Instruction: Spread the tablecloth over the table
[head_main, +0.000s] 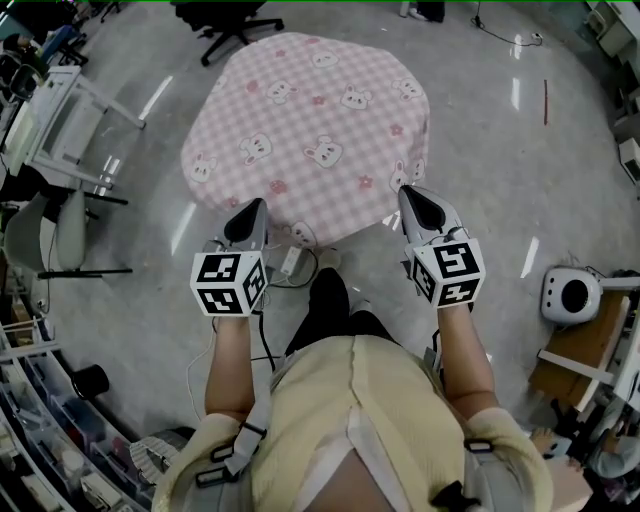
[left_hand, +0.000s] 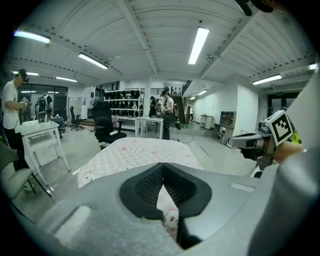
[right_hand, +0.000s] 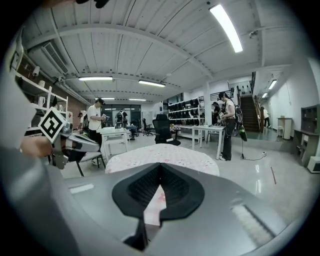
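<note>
Pink checked bunny-print tablecloth lies flat, roughly round, with no clear long axis; my left gripper and right gripper each pinch its near edge.

The tablecloth hides the table beneath it entirely, and its near hem vanishes behind the tips of the left gripper and right gripper.

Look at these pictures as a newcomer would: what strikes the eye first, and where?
The pink checked tablecloth with its rabbit print strikes first, spread out in the upper middle of the head view, shiny grey floor all round. Next come the left gripper and right gripper with their black-and-white marker cubes, each shut on the tablecloth's near edge, one at either side.
</note>
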